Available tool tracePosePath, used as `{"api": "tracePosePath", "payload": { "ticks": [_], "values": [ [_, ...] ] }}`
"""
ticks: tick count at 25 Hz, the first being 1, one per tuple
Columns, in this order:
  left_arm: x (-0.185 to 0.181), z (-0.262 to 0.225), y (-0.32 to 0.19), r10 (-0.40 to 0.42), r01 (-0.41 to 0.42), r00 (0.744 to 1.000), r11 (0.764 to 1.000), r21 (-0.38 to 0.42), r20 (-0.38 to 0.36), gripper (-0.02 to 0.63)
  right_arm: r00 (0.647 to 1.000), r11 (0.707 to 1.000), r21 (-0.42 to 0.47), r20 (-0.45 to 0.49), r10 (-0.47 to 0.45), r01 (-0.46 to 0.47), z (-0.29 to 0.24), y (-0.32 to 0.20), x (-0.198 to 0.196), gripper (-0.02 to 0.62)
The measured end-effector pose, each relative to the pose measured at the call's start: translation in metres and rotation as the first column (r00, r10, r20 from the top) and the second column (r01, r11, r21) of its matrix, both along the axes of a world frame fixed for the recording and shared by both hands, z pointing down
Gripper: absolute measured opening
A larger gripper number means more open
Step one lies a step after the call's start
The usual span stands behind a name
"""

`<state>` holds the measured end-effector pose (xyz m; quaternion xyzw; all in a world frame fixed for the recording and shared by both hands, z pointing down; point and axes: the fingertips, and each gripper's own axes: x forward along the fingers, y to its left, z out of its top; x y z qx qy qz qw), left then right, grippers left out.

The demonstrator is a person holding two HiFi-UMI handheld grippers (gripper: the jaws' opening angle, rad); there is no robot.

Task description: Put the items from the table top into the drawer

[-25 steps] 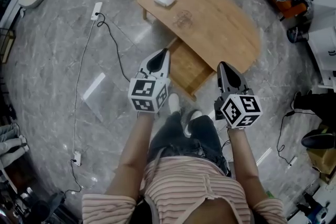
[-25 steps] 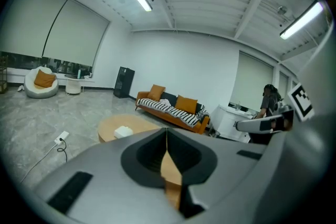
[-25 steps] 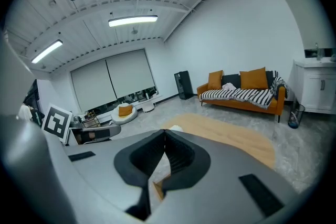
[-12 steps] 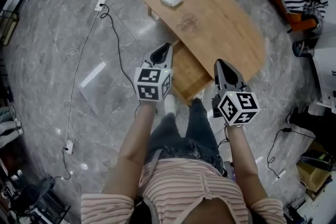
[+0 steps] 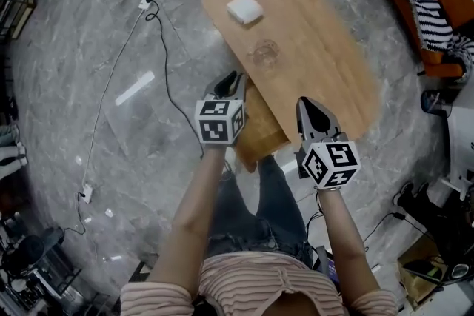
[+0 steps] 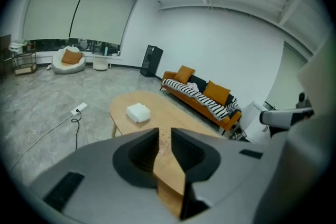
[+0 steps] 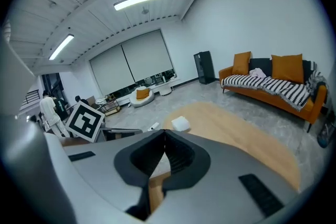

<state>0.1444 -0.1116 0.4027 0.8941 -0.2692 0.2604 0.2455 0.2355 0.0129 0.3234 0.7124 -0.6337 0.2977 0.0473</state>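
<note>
1. None of the task's things had been stowed. The white block [image 5: 244, 8] lay on the far end of the wooden surface [image 5: 326, 63], in the upper middle of the head view. A faint clear item [image 5: 264, 52] sat nearer the middle of the surface; what it was could not be told.
2. The drawer [image 5: 263, 131] stood pulled out under the near edge of the surface, at the centre of the frame between the two tools. The part of it that showed held nothing.
3. The left tool [image 5: 234, 76] had its jaws a little apart, and they had just been opening. Only the wood of the surface showed through the gap, so it held nothing. In its own view the white block sat left of centre, well beyond the tips.
4. The right tool [image 5: 304, 103] had its jaws closed tip to tip and was empty. It lay just over the near edge of the surface, right of the drawer.
5. As a judgement, only the drawer opening was done. Picking up both items and dropping them in was all still to do.
6. Compared with the earlier frames:
   - The surface filled more of the head view and reached lower in it.
   - Both tools sat higher in the frame, close against the surface's near edge.
   - The left tool overlapped the drawer's left corner instead of standing clear of it.
   - The left jaws had parted from closed.
   - The block and the clear item kept their places on the surface.
</note>
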Motion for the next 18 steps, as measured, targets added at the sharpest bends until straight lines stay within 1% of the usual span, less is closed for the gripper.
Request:
{"api": "tracePosePath", "payload": {
  "ticks": [4,7,10,18],
  "values": [
    [0.026,0.034,-0.017,-0.038,0.04,0.998,0.998,-0.044,0.04,0.075,0.998,0.998,-0.032,0.012,-0.056,0.057,0.027,-0.021,0.022,0.009],
    [0.039,0.061,-0.03,-0.066,0.071,0.996,0.994,-0.082,0.065,0.092,0.996,0.995,-0.047,0.022,-0.082,0.083,0.047,-0.036,0.034,0.009],
    [0.048,0.087,-0.037,-0.095,0.105,0.992,0.987,-0.122,0.084,0.106,0.994,0.993,-0.059,0.034,-0.104,0.106,0.067,-0.046,0.042,0.009],
    [0.067,0.145,-0.054,-0.14,0.163,0.982,0.968,-0.192,0.127,0.127,0.988,0.983,-0.098,0.044,-0.149,0.153,0.117,-0.068,0.056,0.009]
  ]
}}
